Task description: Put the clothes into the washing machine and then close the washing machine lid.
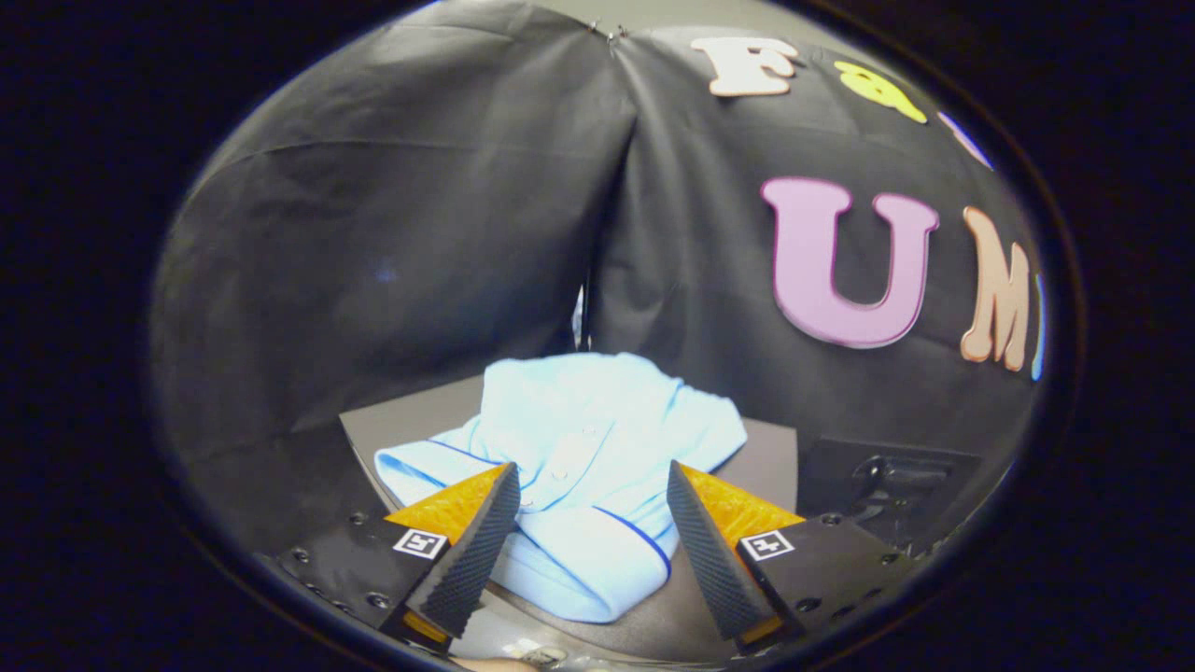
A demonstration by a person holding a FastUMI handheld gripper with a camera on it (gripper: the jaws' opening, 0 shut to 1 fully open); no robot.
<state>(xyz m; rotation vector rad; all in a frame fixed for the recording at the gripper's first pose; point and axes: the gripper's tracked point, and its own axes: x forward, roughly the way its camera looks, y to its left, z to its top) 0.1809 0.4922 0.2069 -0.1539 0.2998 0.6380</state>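
Just above a folded light-blue shirt (583,467) with dark-blue trim, the claw (593,481) hangs with its fingers spread wide, gripping nothing. Around the shirt lies a grey tabletop (770,462), and the shirt's near end sits between the two fingers while its far end lies towards the black cloth wall (392,233).

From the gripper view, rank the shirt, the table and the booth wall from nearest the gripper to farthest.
1. Shirt: light blue, crumpled, between the open gripper's fingers and just ahead.
2. Table: grey, under the shirt, stretching beyond it.
3. Booth wall: black cloth behind the table, farthest.
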